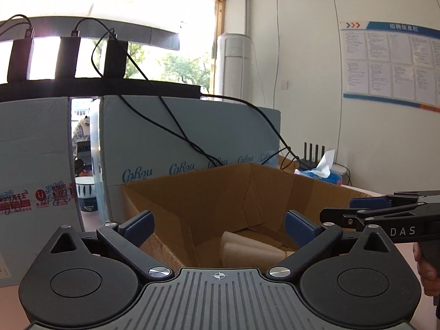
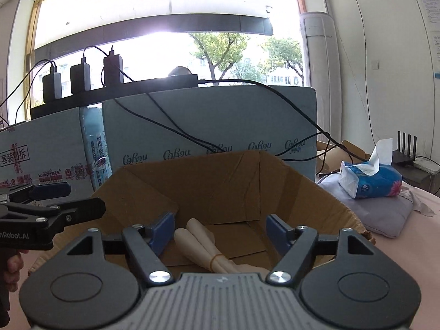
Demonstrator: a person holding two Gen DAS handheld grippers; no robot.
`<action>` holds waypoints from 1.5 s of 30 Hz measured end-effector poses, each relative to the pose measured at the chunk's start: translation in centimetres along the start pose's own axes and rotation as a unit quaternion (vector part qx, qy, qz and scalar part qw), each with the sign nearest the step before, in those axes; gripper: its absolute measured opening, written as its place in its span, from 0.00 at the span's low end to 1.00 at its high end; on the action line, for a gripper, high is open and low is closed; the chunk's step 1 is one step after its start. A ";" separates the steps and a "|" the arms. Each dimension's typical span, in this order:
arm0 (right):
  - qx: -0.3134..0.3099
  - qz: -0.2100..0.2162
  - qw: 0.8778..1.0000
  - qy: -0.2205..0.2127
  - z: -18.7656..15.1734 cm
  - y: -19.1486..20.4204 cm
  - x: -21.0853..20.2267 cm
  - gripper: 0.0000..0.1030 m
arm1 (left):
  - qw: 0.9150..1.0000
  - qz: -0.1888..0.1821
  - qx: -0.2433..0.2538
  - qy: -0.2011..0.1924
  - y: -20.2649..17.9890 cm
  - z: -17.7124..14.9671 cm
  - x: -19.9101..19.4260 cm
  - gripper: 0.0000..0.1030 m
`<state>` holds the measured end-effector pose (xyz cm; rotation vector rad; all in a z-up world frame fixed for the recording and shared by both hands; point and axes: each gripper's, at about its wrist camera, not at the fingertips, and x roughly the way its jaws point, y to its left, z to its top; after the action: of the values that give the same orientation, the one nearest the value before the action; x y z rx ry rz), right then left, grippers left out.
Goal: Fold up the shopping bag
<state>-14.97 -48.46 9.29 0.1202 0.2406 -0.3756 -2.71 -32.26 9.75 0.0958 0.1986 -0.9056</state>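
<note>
A beige shopping bag, rolled into a narrow bundle with a rubber band around it, lies on the floor of an open brown cardboard box. In the left wrist view the bag shows low inside the box. My left gripper hangs over the box's near edge, open, with nothing between its blue pads. My right gripper is open above the bundle and does not touch it. Each gripper shows in the other's view: the right gripper and the left gripper.
Tall light-blue cartons stand behind the box with a power strip, chargers and black cables on top. A blue tissue pack rests on a grey cushion to the right. A router is at the far right. A hand holds the right gripper.
</note>
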 end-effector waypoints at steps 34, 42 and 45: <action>-0.124 0.186 0.962 0.159 -11.0 28.7 3.6 0.96 | 0.915 0.369 -0.121 0.110 18.0 -13.0 -23.5 1.00; -0.140 0.168 0.957 0.191 -11.7 29.3 4.6 1.00 | 0.908 0.370 -0.129 0.147 18.7 -13.8 -22.7 1.00; -0.136 0.170 0.957 0.193 -11.5 29.1 4.6 1.00 | 0.904 0.366 -0.145 0.165 19.4 -14.1 -22.3 1.00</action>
<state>-2.30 -21.30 -0.84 -0.0399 0.6466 0.0311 -2.65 -0.83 0.63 0.0384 0.5694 -0.0948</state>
